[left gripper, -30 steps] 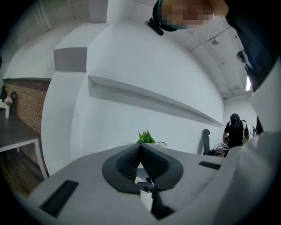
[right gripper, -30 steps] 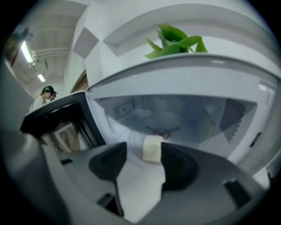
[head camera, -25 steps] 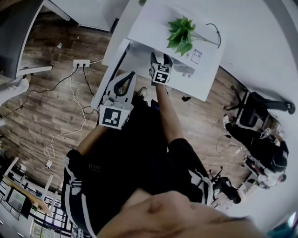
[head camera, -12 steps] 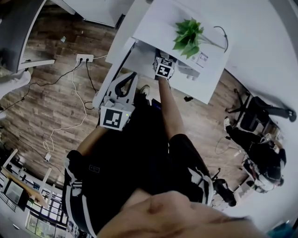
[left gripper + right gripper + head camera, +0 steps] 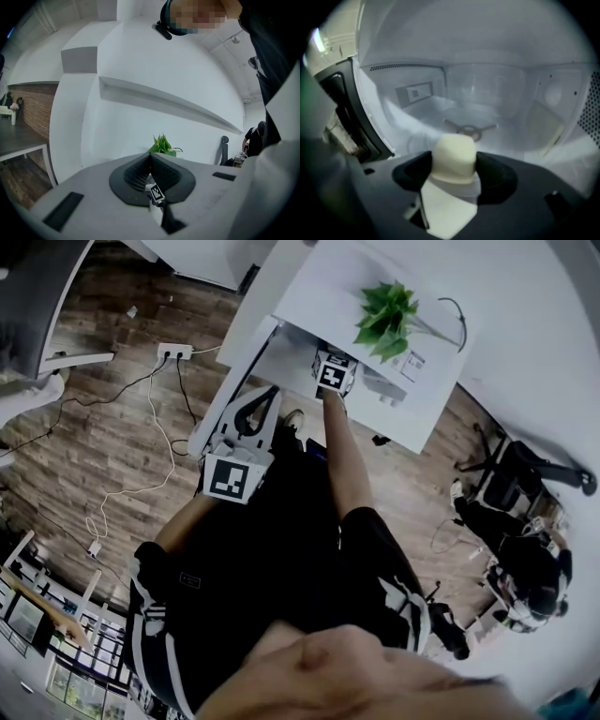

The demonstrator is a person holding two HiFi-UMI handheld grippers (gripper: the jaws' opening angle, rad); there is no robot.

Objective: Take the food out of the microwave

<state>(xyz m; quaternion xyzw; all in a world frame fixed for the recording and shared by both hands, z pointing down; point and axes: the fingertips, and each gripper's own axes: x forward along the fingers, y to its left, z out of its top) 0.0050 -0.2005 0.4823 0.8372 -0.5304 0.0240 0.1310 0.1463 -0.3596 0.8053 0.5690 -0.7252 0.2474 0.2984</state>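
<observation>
Food (image 5: 454,158) of a pale cream colour, a rounded lump, sits inside the microwave (image 5: 487,89), low at the front of the white cavity. Behind it the three-armed turntable hub (image 5: 469,127) lies on the floor of the oven. The right gripper (image 5: 334,371) reaches into the opening with its jaws spread wide. The lump stands between the two dark pads, its sides just at them, and no squeeze shows on it. In the head view only the marker cube of this gripper is seen, below the green plant (image 5: 386,317), which stands on the white top.

The left gripper (image 5: 253,409) is clenched with nothing in it — its jaws meet at the tips. It hangs just beside the open door (image 5: 230,381), above the wooden floor (image 5: 112,446); whether it touches the door I cannot tell.
</observation>
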